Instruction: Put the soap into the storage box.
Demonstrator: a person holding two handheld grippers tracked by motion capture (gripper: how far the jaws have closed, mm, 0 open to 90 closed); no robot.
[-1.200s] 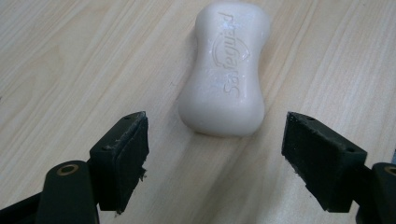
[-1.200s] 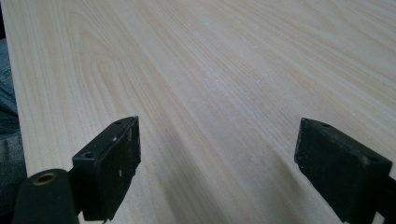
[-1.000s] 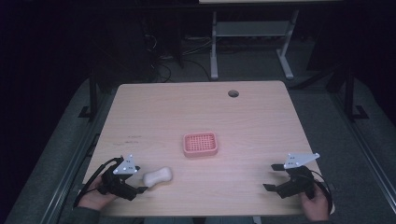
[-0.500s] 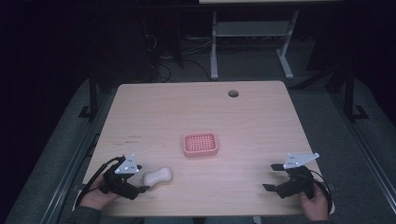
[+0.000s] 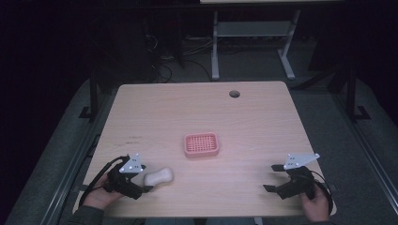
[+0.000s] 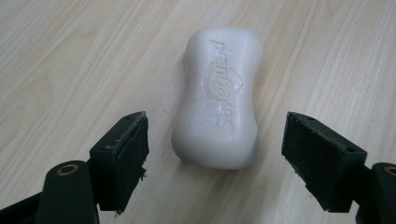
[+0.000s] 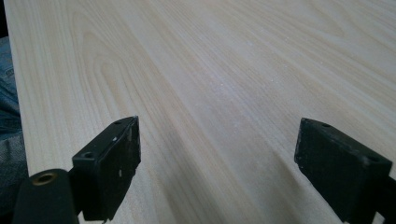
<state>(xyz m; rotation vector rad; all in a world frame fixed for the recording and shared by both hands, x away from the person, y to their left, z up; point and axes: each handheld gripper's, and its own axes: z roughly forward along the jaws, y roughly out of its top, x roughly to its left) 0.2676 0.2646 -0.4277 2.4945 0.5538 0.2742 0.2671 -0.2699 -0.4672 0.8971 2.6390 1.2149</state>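
Soap bar near the table's front-left corner, long axis in line with the wide-open left gripper just short of it; right gripper, also spread, well apart at front right.

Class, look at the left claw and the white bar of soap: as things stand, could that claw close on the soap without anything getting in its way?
Probably yes. The left claw is open, its jaws either side of the soap with bare table between. The pink soap dish sits well apart.
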